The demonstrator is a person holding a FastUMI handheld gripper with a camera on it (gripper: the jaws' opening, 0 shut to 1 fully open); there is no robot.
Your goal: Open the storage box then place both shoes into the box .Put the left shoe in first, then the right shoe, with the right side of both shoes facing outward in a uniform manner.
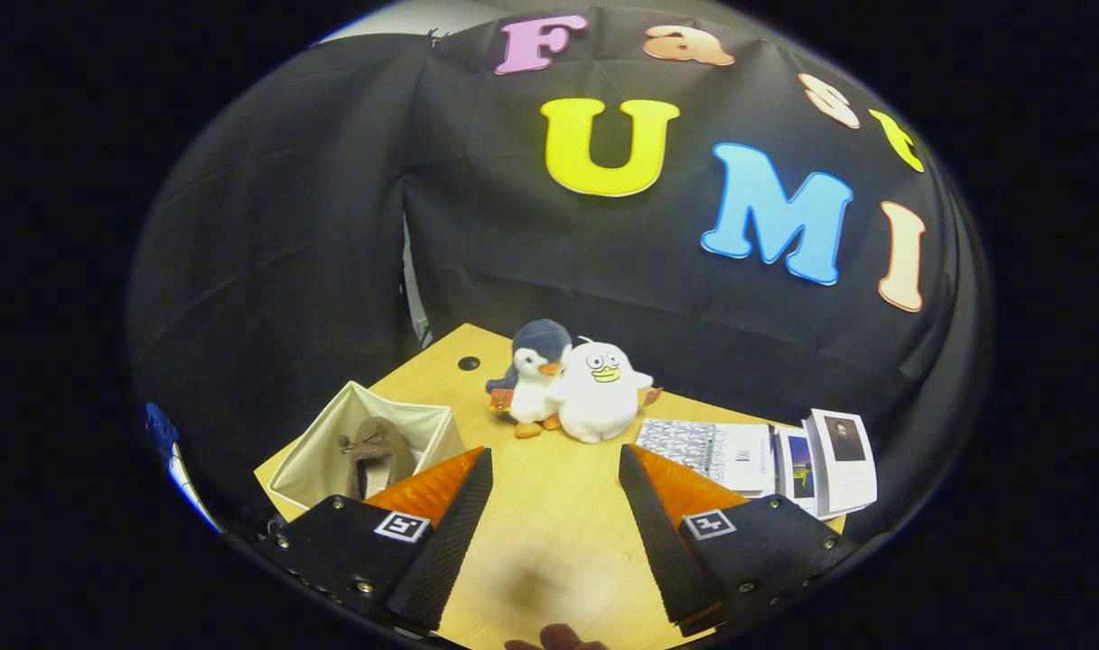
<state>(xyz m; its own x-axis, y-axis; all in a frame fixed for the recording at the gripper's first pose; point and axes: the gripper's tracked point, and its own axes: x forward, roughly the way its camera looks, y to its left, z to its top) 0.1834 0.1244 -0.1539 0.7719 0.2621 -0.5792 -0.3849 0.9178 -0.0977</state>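
Note:
A cream fabric storage box (328, 431) stands open on the wooden table, just beyond my left finger. A brown shoe (377, 451) stands inside it, partly hidden by that finger. My gripper (555, 469) hovers above the table with its fingers wide apart and nothing between them. Only bare tabletop lies between and just ahead of the fingers.
Two plush toys, a grey penguin (537, 370) and a white duck (600, 388), sit at the table's back, beyond the fingers. Several booklets and papers (775, 456) lie beyond the right finger. A fingertip of a hand (558, 639) shows below the gripper. The table (549, 533) ends just left of the box.

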